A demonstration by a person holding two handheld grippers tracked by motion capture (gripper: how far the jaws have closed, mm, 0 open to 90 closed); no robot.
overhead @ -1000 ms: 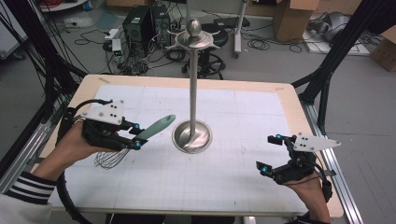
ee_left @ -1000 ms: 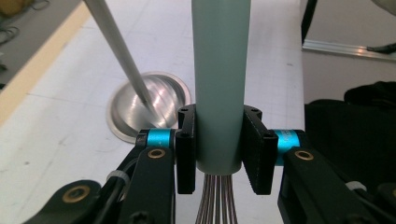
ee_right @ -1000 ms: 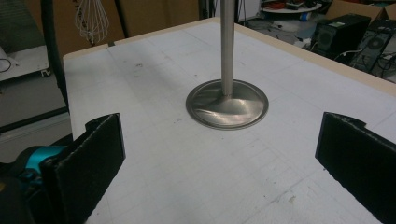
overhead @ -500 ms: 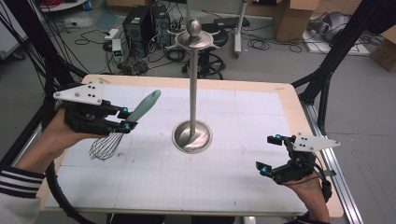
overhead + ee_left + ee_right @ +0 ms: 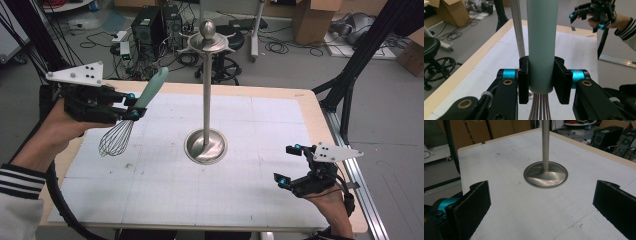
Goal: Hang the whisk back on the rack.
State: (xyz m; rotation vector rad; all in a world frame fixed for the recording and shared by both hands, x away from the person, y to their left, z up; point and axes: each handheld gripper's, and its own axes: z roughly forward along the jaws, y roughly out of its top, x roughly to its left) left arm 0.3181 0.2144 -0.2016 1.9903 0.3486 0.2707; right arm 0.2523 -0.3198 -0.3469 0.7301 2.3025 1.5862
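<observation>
- Done: left gripper [image 5: 131, 105] fingers clench the whisk [image 5: 131, 116] handle, lifted off the worktop [image 5: 280, 130].
- Left: hanging it on the stand [image 5: 206, 95] beyond; right gripper [image 5: 289, 165] fingers released, empty.

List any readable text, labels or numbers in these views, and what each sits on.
"Hands by Ja": partial print on the brown cardboard box behind the table in the right gripper view; the rest is cut off by a black cable.
Nothing legible on the whisk, the metal stand, the left gripper or the right gripper.
The gridded table mat carries lines only, no numbers.
</observation>
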